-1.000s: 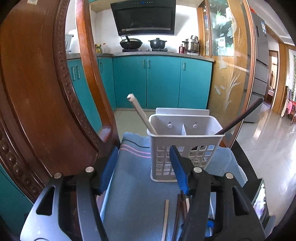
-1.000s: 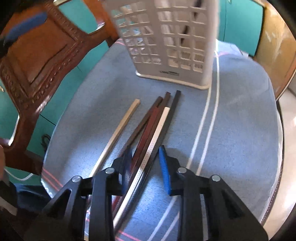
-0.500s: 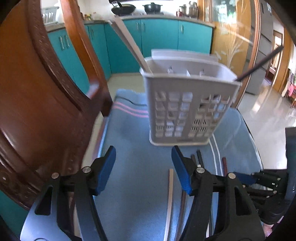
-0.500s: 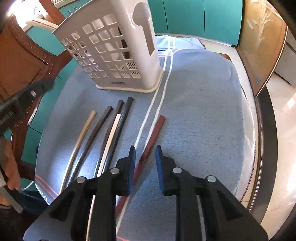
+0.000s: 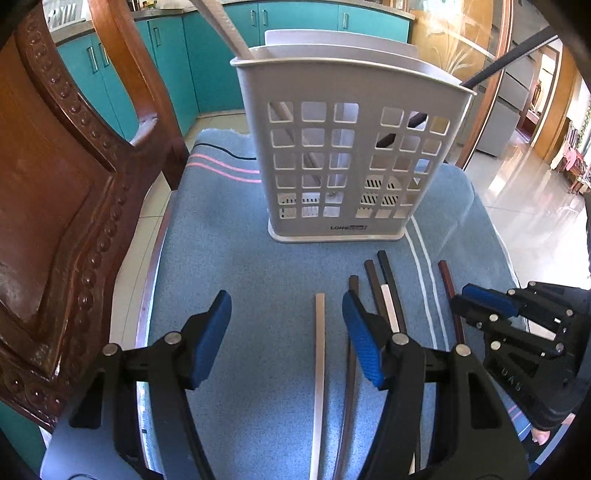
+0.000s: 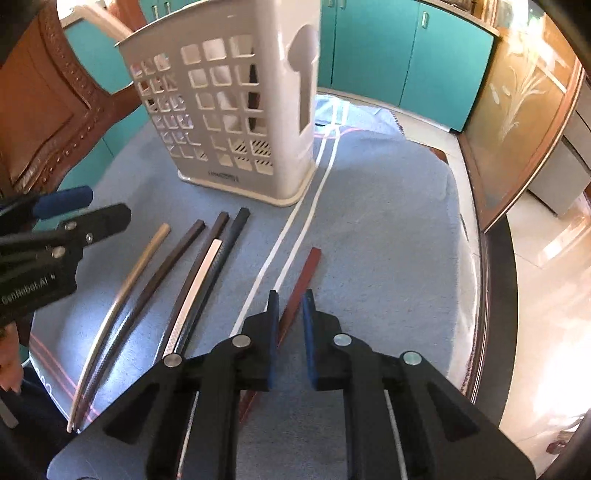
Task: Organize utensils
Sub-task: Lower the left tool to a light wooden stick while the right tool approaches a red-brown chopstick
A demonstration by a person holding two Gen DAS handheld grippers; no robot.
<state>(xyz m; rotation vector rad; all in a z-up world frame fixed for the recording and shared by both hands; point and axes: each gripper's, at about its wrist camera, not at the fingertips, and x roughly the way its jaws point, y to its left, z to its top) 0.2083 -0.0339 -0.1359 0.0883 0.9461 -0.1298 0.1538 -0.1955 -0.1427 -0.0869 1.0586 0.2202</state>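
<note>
A white lattice utensil holder (image 5: 343, 155) stands on a blue cloth (image 5: 236, 280); it also shows in the right wrist view (image 6: 236, 122). It holds a pale chopstick (image 5: 221, 26) and a black one (image 5: 513, 55). Several chopsticks lie in front of it. My left gripper (image 5: 286, 332) is open, its jaws either side of a pale chopstick (image 5: 319, 354). My right gripper (image 6: 288, 325) has its jaws narrowly apart around a red-brown chopstick (image 6: 303, 277), which lies apart from the rest. I cannot tell if they grip it.
A carved wooden chair back (image 5: 55, 206) stands close on the left. The cloth covers a round table whose edge (image 6: 480, 295) curves off to the right. Teal cabinets (image 6: 388, 51) line the far wall.
My left gripper has dropped lower and nearer, over the pale chopstick. My right gripper has narrowed around the red-brown chopstick, which has moved right, away from the bundle.
</note>
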